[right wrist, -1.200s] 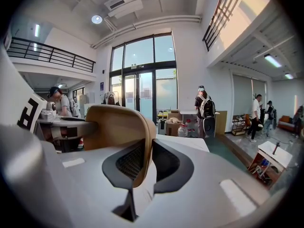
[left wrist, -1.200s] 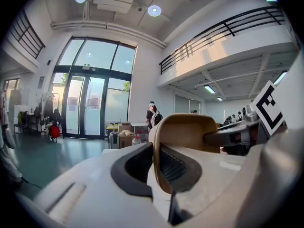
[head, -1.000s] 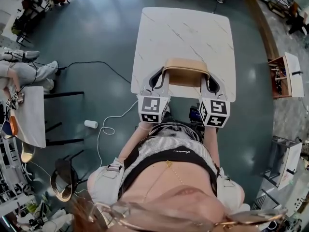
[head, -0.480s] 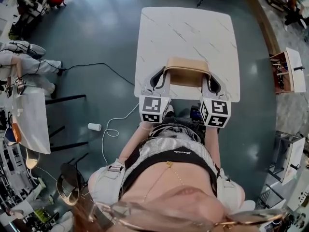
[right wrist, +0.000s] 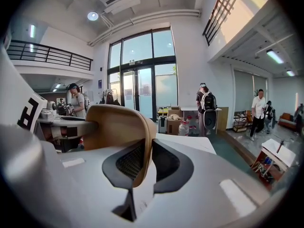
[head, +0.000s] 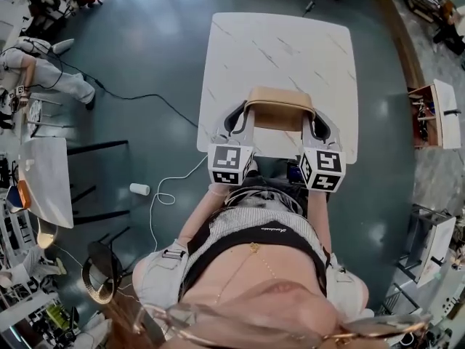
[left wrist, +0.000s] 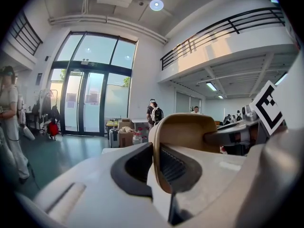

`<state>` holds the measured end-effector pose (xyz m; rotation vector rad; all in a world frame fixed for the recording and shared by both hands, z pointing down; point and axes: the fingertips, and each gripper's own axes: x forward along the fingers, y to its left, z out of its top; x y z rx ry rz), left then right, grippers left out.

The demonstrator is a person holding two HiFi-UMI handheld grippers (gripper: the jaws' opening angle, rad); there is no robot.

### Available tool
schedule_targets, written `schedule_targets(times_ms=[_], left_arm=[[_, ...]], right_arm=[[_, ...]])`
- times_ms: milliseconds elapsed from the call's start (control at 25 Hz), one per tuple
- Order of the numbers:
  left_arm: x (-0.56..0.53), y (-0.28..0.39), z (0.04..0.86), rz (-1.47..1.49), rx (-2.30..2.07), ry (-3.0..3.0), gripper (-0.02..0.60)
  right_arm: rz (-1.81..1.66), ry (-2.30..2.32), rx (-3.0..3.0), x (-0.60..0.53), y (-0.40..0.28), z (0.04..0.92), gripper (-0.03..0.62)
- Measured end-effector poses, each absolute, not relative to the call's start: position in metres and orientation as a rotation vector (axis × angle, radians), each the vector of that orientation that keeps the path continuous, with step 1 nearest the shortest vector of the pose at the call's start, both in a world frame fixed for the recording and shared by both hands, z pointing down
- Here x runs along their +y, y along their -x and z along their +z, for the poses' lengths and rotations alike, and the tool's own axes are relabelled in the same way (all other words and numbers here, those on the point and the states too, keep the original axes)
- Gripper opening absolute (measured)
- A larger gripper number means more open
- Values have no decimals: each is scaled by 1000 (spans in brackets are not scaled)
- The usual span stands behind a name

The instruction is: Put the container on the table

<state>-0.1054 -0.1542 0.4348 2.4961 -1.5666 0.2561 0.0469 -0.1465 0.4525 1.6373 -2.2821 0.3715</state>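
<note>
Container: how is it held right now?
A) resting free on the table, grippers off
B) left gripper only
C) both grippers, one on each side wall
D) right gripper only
C: the left gripper has its jaws shut on one wall of the tan container, and the right gripper is shut on the opposite wall.

Glossy teal floor (head: 145,49) all round, a white cable (head: 161,193) trailing across it. Tall glass doors (left wrist: 90,99) let daylight in; a railed balcony (left wrist: 223,30) runs overhead, round ceiling lights (left wrist: 156,4) glowing.
</note>
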Motion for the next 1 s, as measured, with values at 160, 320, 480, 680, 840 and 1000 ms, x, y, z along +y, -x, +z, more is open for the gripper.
schedule_targets(times_ms=[160, 320, 480, 680, 840, 1000], left_arm=[[-169, 88, 430, 253, -1590, -2483, 26], [-188, 64, 427, 277, -1606, -2493, 28], [-204, 40, 426, 298, -1619, -2500, 28], [-212, 16, 426, 298, -1633, -2487, 28], [-215, -1, 426, 311, -1652, -2482, 28], [-218, -17, 425, 309, -1675, -2472, 28]], right_arm=[[362, -1612, -2291, -166, -65, 447, 57], [366, -1600, -2302, -185, -89, 447, 58], [376, -1598, -2313, -200, -113, 448, 58], [375, -1584, -2325, -210, -137, 448, 58], [385, -1579, -2331, -215, -154, 449, 58], [383, -1564, -2347, -220, -170, 449, 58]])
